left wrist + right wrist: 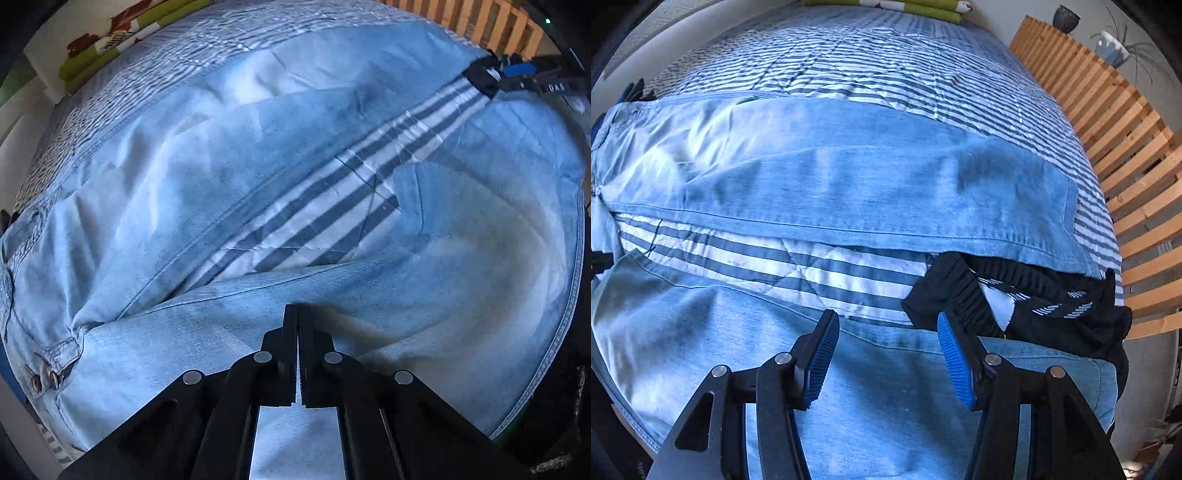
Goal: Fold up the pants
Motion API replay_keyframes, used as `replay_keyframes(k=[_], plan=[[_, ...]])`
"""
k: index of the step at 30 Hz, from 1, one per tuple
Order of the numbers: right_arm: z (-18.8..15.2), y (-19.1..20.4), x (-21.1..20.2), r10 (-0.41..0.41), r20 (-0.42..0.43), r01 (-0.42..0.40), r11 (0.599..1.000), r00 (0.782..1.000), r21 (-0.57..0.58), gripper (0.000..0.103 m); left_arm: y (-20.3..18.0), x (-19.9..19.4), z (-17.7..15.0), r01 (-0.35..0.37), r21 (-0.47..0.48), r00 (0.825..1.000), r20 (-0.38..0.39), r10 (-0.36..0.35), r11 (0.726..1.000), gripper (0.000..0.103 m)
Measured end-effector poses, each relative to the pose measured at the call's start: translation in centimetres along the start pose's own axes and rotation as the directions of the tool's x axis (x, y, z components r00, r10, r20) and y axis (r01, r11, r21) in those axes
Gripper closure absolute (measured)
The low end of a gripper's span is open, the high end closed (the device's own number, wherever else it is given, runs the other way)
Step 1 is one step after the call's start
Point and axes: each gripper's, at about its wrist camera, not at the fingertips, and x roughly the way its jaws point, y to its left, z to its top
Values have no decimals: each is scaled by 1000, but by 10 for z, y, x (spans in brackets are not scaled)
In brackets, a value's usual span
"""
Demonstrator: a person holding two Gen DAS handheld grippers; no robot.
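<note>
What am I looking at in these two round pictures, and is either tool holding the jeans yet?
Each picture comes from a camera fixed on a hand-held grabbing tool, looking forward along its two jaws and down at a bed. A person carries one tool in each hand.

The left view shows the left gripper: its jaws are shut together just above the near leg of the light blue jeans. Whether any cloth is pinched, I cannot tell. The other tool shows far off at upper right.

The right view shows the right gripper: its blue-padded jaws stand open over the jeans, holding nothing.

The jeans lie spread on a striped quilt, the two legs apart. A black garment lies between the leg ends. A wooden slatted rail runs along the side.
</note>
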Motion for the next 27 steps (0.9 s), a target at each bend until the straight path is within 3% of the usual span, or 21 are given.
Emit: replay_keyframes(k=[5, 8, 9, 10, 14, 18, 19, 21, 22, 24, 27], plan=[[-13, -24, -4, -39, -3, 39, 998, 999, 42, 52, 48, -43, -13, 3, -194, 997, 82, 13, 981, 101], [-34, -50, -21, -34, 25, 31, 993, 999, 118, 52, 77, -81, -49, -5, -308, 989, 138, 49, 951, 90], [-44, -60, -27, -40, 36, 34, 988, 999, 154, 52, 89, -93, -66, -15, -357, 985, 153, 74, 934, 81], [-56, -70, -34, -48, 46, 38, 980, 998, 193, 52, 102, -103, -81, -20, -410, 983, 159, 93, 912, 75], [-108, -105, -59, -91, 87, 54, 933, 992, 355, 52, 138, -133, -163, -59, -581, 974, 146, 175, 812, 74], [-157, -125, -82, -100, 135, 22, 874, 986, 485, 52, 159, -139, -241, -6, -742, 976, 142, 166, 671, 72], [-167, -126, -87, -101, 148, 13, 863, 984, 506, 52, 159, -138, -255, -11, -763, 976, 133, 173, 646, 71], [-181, -127, -93, -100, 166, -3, 849, 981, 529, 52, 161, -136, -272, -45, -785, 973, 105, 204, 618, 65], [-187, -126, -96, -99, 177, -12, 844, 979, 536, 52, 163, -132, -276, -38, -796, 974, 106, 200, 604, 56], [-195, -124, -100, -98, 194, -25, 834, 976, 551, 52, 168, -125, -290, 26, -824, 977, 141, 162, 565, 46], [-207, -124, -104, -68, 201, -62, 814, 977, 577, 52, 172, -112, -298, 95, -856, 975, 182, 125, 509, 46]])
